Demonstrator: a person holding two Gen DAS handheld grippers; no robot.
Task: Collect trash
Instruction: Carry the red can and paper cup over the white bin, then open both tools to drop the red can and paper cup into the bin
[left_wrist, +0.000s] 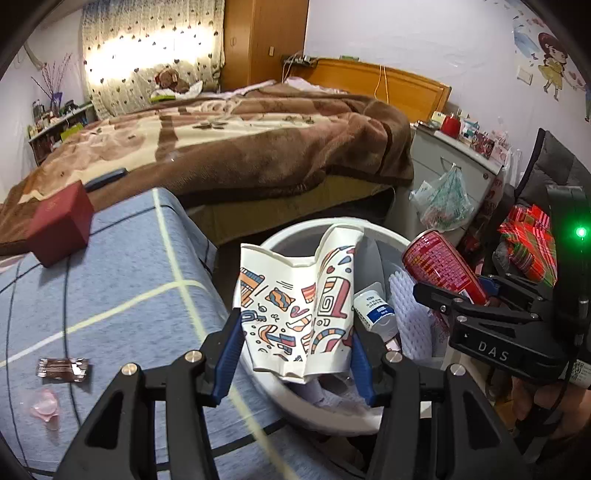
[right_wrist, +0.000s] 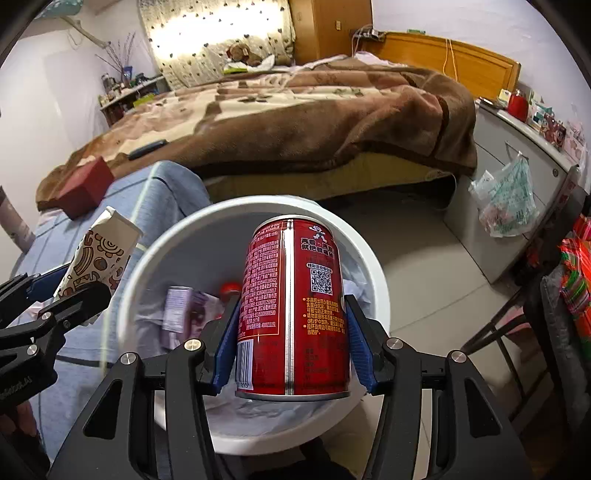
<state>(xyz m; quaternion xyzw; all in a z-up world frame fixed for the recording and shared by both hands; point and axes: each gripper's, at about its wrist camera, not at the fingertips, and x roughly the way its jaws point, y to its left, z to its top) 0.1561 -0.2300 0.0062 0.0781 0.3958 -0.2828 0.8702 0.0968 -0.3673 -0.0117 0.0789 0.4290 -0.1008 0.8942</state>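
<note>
The bed (left_wrist: 229, 147), under a brown blanket, fills the far half of both views from 10 to 1 o'clock, with a grey cabinet (left_wrist: 443, 162) at its 3 o'clock side and a plastic bag (left_wrist: 443, 199) hanging from the cabinet's handle. Nearer, a blue-covered table (left_wrist: 110, 295) lies at 9 o'clock of the white trash bin (left_wrist: 280, 391), its edge touching or just beside the bin's rim. A dark red box (left_wrist: 59, 225) sits at the table's far end, at 10 o'clock; a brown foil wrapper (left_wrist: 62, 369) and a small pink wrapper (left_wrist: 46, 406) lie on it near 8 o'clock. The left tongs (left_wrist: 295, 347) are clenched on a crushed patterned paper cup (left_wrist: 295, 302), held over the bin's near-left rim. The right tongs (right_wrist: 291, 343) grip a red drink can (right_wrist: 291, 306), held over the bin's open mouth. Inside the bin lie a small white bottle (left_wrist: 376, 310), white crumpled paper (right_wrist: 280, 413) and a purple-and-white packet (right_wrist: 181, 310).
</note>
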